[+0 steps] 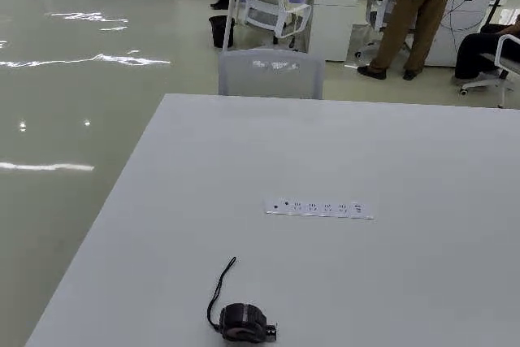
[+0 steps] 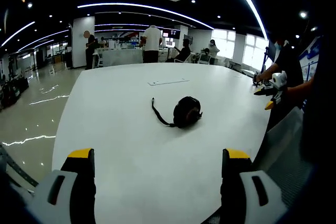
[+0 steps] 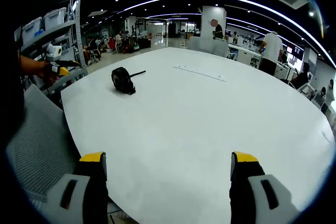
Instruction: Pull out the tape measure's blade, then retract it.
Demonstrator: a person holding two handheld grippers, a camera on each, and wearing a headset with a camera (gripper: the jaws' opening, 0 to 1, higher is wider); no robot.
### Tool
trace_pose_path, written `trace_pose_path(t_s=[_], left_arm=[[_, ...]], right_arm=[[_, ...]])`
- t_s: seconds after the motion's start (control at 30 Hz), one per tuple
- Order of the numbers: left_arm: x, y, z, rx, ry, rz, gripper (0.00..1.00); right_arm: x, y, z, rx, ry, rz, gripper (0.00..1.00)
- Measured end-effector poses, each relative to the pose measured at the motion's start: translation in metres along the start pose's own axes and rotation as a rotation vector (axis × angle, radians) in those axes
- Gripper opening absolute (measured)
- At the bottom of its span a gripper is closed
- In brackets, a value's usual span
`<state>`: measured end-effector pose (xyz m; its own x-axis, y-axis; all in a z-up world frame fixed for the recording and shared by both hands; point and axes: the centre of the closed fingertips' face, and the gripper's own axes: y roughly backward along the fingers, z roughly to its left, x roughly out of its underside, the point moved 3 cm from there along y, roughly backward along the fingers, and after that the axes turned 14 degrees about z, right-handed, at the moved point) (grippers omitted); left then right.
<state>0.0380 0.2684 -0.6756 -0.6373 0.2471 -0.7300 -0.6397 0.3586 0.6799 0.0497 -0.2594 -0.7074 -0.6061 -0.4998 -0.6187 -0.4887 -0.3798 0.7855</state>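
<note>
The left gripper (image 2: 158,153) is released, its two yellow-tipped jaws standing wide apart with only bare table between them. It hangs over the near edge of the white table (image 2: 121,145), well apart from the tape measure (image 2: 187,111), which lies ahead of it and slightly to the right in the left gripper view. The right gripper (image 3: 169,157) is likewise released, jaws spread and holding nothing, above the table's edge; in the right gripper view the tape measure lies far ahead and to the left.

The tape measure is a dark, rounded case resting on the tabletop near the person's edge, touched by neither gripper. Its black wrist strap (image 1: 219,286) trails across the table away from the case, toward the far side in the head view.

Further toward the middle of the table a white power strip (image 1: 318,208) lies flat in the surface. Beyond the far edge stands a grey chair (image 1: 270,73), and behind it a person in tan trousers (image 1: 410,14) stands at a desk.
</note>
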Motion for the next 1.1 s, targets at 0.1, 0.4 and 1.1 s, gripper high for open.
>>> trace_pose_path(t_s=[0.1,0.4,1.1], left_arm=[[0.004,0.000,0.003,-0.003,0.002,0.000,0.99],[0.018,-0.001,0.002,0.008,-0.021,0.041,0.99],[0.018,0.000,0.006,-0.013,-0.029,0.023,0.99]], right_arm=[[0.006,-0.001,-0.001,0.008,0.007,0.018,1.00],[0.009,0.001,-0.004,0.012,-0.034,0.007,1.00],[0.014,0.009,-0.007,0.019,-0.026,0.028,1.00]])
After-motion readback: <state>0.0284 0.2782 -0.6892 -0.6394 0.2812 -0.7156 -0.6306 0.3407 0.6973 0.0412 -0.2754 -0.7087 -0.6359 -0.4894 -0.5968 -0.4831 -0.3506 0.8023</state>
